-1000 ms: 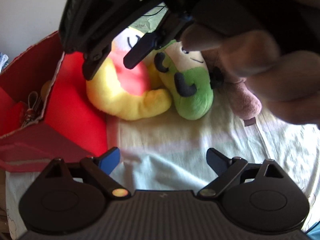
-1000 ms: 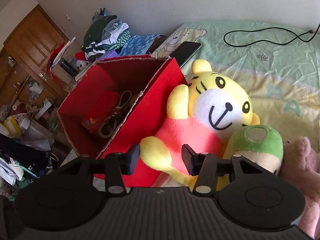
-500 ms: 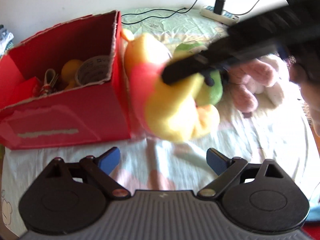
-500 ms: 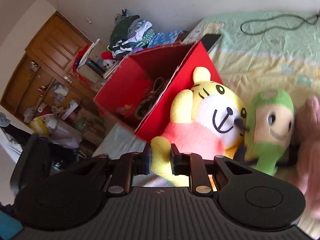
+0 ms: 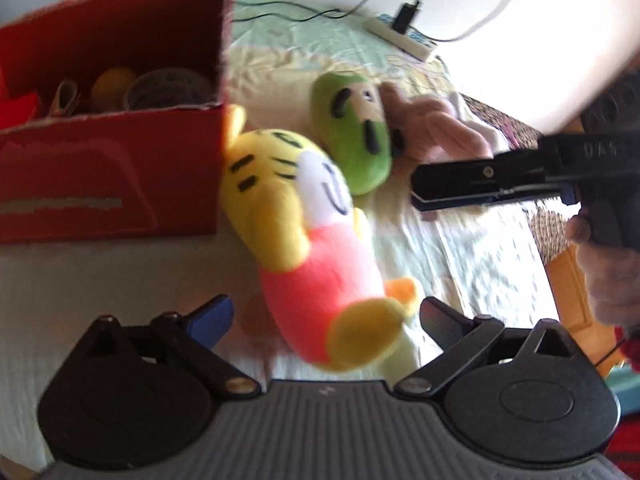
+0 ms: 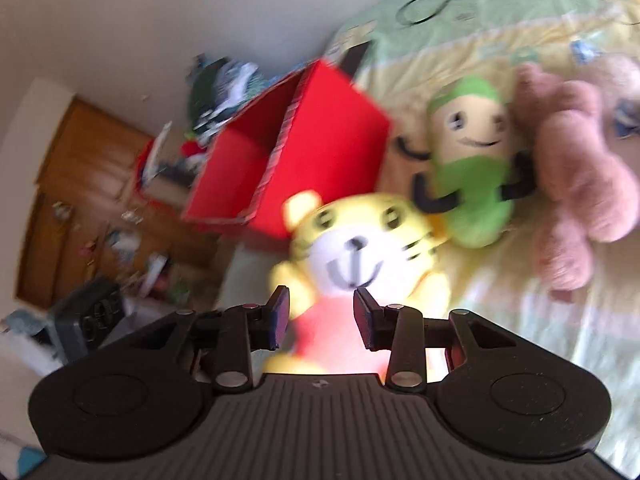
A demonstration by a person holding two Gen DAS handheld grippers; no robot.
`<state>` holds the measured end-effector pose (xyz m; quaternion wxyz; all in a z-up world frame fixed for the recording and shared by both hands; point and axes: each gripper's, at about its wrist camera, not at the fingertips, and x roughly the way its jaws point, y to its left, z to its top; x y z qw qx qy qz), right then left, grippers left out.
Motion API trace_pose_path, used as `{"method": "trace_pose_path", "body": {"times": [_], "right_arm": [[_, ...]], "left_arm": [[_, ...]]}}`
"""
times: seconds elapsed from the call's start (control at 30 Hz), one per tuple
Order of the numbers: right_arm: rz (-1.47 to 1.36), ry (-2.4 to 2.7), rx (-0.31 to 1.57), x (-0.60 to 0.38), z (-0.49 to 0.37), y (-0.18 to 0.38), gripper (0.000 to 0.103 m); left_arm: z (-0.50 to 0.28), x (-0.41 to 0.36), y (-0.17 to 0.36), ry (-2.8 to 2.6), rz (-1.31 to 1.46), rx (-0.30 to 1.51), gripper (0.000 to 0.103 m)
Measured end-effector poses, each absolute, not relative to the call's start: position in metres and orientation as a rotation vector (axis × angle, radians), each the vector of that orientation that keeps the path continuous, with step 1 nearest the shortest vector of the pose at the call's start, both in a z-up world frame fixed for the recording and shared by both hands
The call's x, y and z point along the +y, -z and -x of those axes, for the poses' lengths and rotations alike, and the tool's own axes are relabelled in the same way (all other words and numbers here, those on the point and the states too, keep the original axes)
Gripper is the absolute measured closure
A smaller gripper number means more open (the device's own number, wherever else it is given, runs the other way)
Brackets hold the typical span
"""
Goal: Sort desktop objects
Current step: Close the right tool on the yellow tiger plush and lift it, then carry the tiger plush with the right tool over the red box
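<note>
Left wrist view: left gripper gapes wide, empty, the yellow tiger plush lying at 12 o'clock beside the red box. Right gripper stands partly open around the plush's red body, not pinching it.

My black two-finger left gripper stands wide open; my black right gripper is parted too, held by my hand at far right.

A lived-in bedroom at home: a bed with a cartoon-print sheet, plush toys, a wooden wardrobe, heaped clothes (blurred), floor clutter, and a power strip by the wall.
</note>
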<state>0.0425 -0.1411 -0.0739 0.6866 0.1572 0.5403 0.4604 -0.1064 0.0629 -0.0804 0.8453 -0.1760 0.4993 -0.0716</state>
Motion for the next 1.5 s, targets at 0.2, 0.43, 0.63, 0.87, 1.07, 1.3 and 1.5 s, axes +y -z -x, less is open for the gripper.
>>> {"method": "trace_pose_path", "body": {"times": [0.2, 0.43, 0.63, 0.87, 1.07, 1.3, 1.5], "right_arm": [[-0.309, -0.935, 1.233, -0.121, -0.053, 0.098, 0.063], [-0.382, -0.946, 1.321, -0.118, -0.058, 0.115, 0.067], [-0.393, -0.963, 1.320, -0.128, -0.051, 0.108, 0.075], [-0.405, -0.998, 1.254, -0.144, -0.044, 0.081, 0.075], [-0.415, -1.033, 1.122, -0.158, -0.039, 0.033, 0.074], [-0.402, -1.122, 0.931, -0.124, -0.047, -0.030, 0.074], [-0.401, -1.188, 0.833, -0.052, -0.059, -0.053, 0.073]], "left_arm": [[0.080, 0.084, 0.087, 0.136, 0.538, 1.062, 0.008], [0.053, 0.070, 0.092, 0.087, 0.439, 1.097, 0.039], [0.049, 0.050, 0.080, 0.126, 0.347, 1.065, 0.039], [0.047, 0.033, 0.054, 0.188, 0.308, 1.022, 0.039], [0.051, 0.025, 0.004, 0.223, 0.247, 0.913, 0.039], [0.054, 0.052, -0.070, 0.180, 0.140, 0.756, 0.039], [0.053, 0.112, -0.107, 0.089, 0.057, 0.690, 0.038]]}}
